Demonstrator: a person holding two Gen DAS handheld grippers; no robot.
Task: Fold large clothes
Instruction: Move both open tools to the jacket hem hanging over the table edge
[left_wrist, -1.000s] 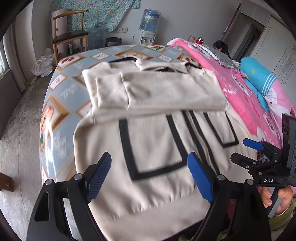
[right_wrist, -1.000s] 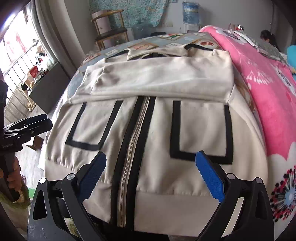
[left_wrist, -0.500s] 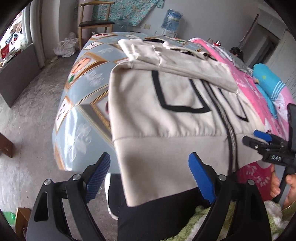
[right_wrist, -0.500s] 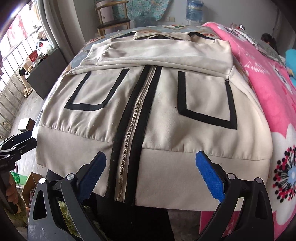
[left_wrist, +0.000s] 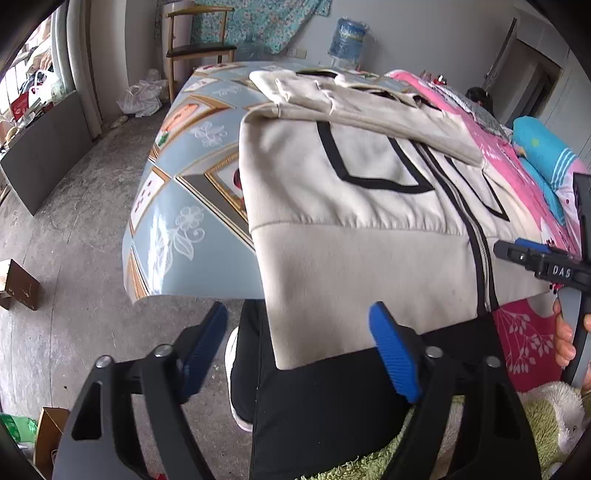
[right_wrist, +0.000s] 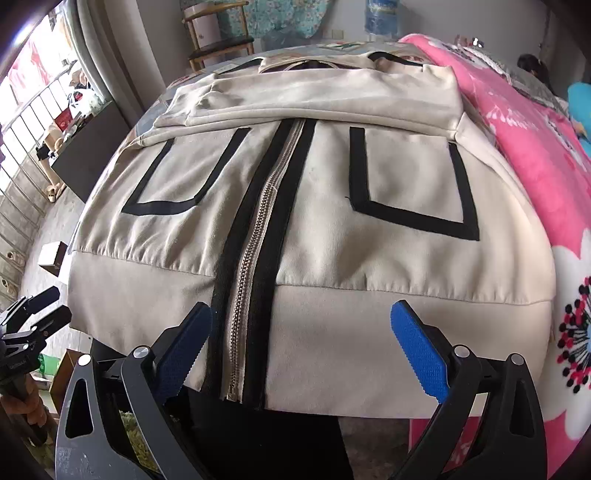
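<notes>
Though sleeves folded across, jacket (right_wrist: 317, 236) lengthwise on bed (left_wrist: 177, 206), hem nearest grippers.

Open floor left of the bed, crowding on the right

Bare concrete floor (left_wrist: 74, 221) lies free beside the bed's (left_wrist: 166, 229) left edge; a cardboard box (left_wrist: 18, 284) and chair (left_wrist: 199, 51) stand apart. The jacket's (right_wrist: 332, 240) hem overhangs the near edge, against the person's dark trousers (left_wrist: 332, 406).

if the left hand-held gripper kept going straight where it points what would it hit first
Most likely the jacket's hem corner overhanging the bed edge, which sits between its closing jaws; depth is unclear, so it could slip below onto the person's black trousers.
</notes>
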